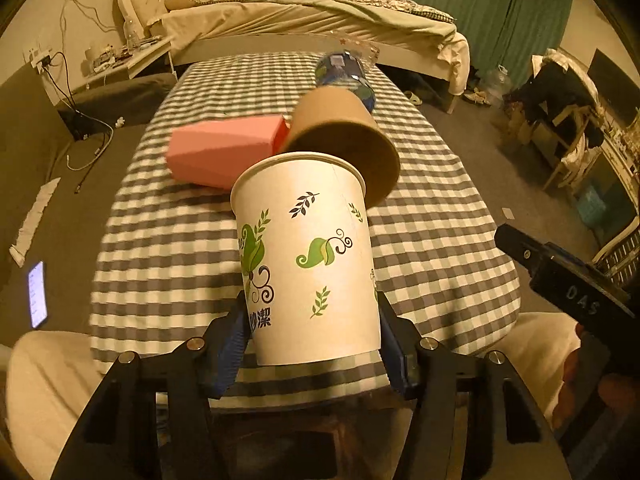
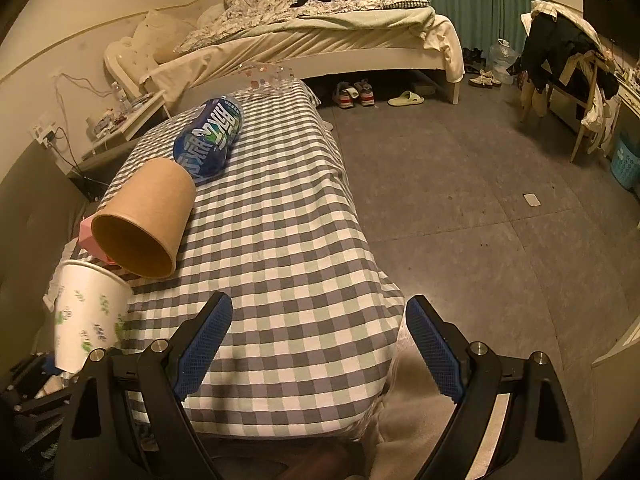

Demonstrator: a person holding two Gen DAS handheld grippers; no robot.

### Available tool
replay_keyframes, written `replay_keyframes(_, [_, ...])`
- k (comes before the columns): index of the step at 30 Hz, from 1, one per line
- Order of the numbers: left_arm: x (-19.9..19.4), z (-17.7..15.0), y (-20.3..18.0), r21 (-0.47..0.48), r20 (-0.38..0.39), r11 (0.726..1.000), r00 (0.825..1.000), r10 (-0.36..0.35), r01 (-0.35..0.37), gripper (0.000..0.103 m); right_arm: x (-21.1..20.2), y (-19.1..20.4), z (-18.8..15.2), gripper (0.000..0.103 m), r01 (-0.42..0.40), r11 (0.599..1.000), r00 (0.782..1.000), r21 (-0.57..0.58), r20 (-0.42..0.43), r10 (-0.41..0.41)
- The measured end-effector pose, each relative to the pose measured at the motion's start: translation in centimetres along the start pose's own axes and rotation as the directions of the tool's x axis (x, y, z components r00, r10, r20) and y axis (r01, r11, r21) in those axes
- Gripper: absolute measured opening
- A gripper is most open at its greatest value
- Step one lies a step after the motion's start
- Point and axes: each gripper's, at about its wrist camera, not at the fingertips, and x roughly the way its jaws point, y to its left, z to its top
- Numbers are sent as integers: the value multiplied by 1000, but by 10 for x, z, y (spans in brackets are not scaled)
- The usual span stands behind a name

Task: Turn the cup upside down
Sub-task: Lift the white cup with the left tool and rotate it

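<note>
White paper cup [image 1: 308, 256] is pinched near its base by the left gripper [image 1: 316, 344], held mouth-up above the checked tablecloth [image 1: 420, 216]. Flip not yet done; inversion and set-down remain. Right gripper [image 2: 320, 344] is spread, holding nothing. Brown cup [image 2: 144, 224] lies on its side nearby.

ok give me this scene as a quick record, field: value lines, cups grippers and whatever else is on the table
white cup: rim up, tilted, clamped near its base
left gripper: shut on white cup
right gripper: open, holding nothing, above the table's near end
brown cup: on its side, mouth toward the cameras
pink box: behind white cup, beside brown cup
blue bottle: lying down, beyond brown cup
checkered tablecloth: covers table
</note>
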Motion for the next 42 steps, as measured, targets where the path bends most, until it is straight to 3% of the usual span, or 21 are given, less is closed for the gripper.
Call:
replay_keyframes(5, [-8, 13, 15, 1, -86, 1000, 996, 8, -8, 60, -2, 0, -2, 89, -13, 1000, 1000, 8, 1, 13])
replay_keyframes(8, [-12, 19, 20, 58, -153, 998, 988, 28, -19, 60, -2, -2, -3, 89, -21, 1000, 1000, 13, -1, 21])
replay_keyframes(12, [-8, 22, 29, 93, -292, 996, 956, 25, 2, 60, 1, -6, -4, 89, -33, 999, 999, 30, -11, 33])
replay_keyframes(16, [2, 21, 30, 135, -416, 990, 909, 23, 37, 60, 5, -12, -2, 89, -43, 998, 999, 56, -24, 44])
replay_keyframes(22, [28, 29, 24, 180, -487, 983, 872, 48, 46, 60, 14, -19, -2, 89, -47, 995, 998, 90, -45, 52])
replay_keyframes(31, [44, 63, 25, 225, -492, 974, 865, 99, 16, 60, 21, -24, 2, 89, -47, 992, 997, 113, -59, 54])
replay_keyframes(36, [41, 67, 22, 268, -517, 963, 847, 124, 23, 60, 24, -24, 5, 89, -50, 992, 996, 120, -62, 57])
replay_keyframes(39, [32, 61, 19, 339, -550, 940, 818, 168, 35, 60, 24, -23, 4, 89, -50, 992, 996, 116, -63, 57])
replay_keyframes(42, [30, 48, 23, 391, -614, 919, 758, 220, 50, 60, 26, -23, 4, 89, -53, 991, 996, 121, -66, 61])
